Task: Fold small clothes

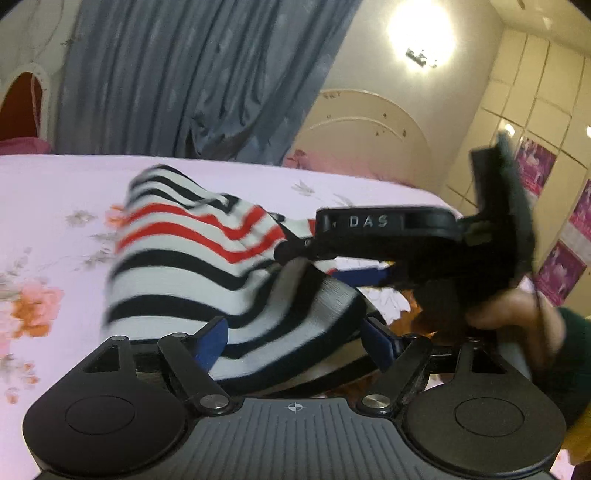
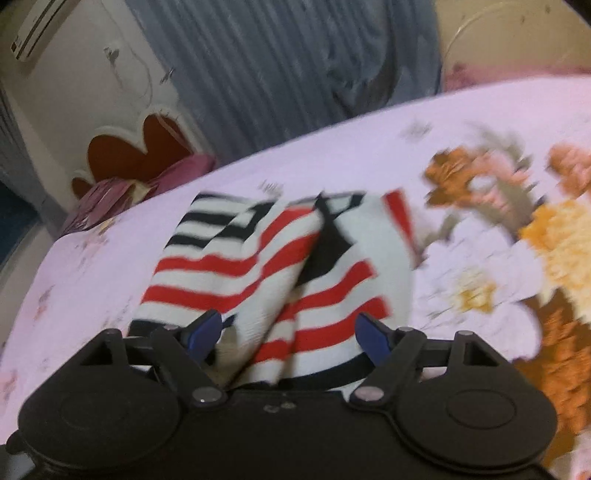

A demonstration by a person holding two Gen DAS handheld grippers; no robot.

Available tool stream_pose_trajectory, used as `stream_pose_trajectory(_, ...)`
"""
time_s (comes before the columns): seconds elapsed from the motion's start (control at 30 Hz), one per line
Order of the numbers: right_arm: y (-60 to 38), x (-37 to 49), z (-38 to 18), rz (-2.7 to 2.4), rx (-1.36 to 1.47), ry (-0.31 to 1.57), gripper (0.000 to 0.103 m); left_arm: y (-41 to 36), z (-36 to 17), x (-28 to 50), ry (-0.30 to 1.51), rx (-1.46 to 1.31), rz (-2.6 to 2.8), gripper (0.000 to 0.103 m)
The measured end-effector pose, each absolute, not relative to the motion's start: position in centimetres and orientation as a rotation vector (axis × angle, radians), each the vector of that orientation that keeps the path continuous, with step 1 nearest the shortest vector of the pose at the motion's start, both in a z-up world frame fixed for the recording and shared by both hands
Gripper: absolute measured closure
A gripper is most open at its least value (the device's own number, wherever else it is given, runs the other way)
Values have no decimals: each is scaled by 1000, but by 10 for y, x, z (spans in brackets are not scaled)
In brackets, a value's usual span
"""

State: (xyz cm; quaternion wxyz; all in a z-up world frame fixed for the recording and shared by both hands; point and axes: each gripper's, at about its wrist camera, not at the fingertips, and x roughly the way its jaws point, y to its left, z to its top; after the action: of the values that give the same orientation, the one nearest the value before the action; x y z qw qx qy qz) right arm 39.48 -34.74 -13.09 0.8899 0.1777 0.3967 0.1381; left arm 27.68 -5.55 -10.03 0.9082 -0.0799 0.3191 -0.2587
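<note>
The striped garment [image 2: 280,266] lies bunched near the bed's [image 2: 110,258] middle, draped between the spread jaws of both the left gripper [image 1: 295,332] and right gripper [image 2: 288,332], so, unpinched, it could slip and lose its fold.

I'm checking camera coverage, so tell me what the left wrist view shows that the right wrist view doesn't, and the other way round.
Only the left wrist view shows the right gripper from outside, the hand holding it, the ceiling lamp and the wardrobe. Only the right wrist view shows the air conditioner, the heart-shaped cutout and the large orange flower print. Both show the striped garment on the bed sheet, the blue curtain, and cloth running between the wide-apart blue fingers of each camera's own gripper, including the left gripper.
</note>
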Motion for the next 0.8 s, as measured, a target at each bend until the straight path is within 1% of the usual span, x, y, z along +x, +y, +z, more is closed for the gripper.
stream_pose_trajectory(0.2, -336, 410, -149, 325, 482, 902, 23, -7, -91, 267, 614, -187, -386, 25)
stream_pose_trajectory(0.23, -333, 413, -151, 318, 474, 904, 25, 0, -92, 267, 616, -188, -361, 25)
stream_pose_trajectory(0.3, -330, 414, -152, 284, 466, 895, 34, 8, -94, 274, 624, -193, -319, 25)
stream_pose_trajectory(0.33, -330, 414, -152, 266, 456, 884, 51, 12, -97, 278, 627, -202, -302, 25)
stream_pose_trajectory(0.37, -333, 413, -151, 260, 447, 871, 74, 13, -99, 283, 628, -207, -291, 25)
stream_pose_trajectory(0.6, -333, 414, -143, 310, 428, 879, 77, -6, -111, 312, 634, -213, -291, 24)
stream_pose_trajectory(0.67, -329, 419, -148, 325, 432, 902, 71, -13, -113, 315, 638, -211, -298, 24)
stream_pose_trajectory(0.7, -329, 420, -149, 326, 437, 908, 71, -16, -115, 316, 646, -214, -302, 24)
stream_pose_trajectory(0.77, -328, 420, -149, 331, 428, 900, 77, -20, -117, 318, 657, -222, -304, 25)
stream_pose_trajectory(0.8, -328, 419, -147, 332, 421, 890, 79, -22, -118, 320, 661, -224, -306, 24)
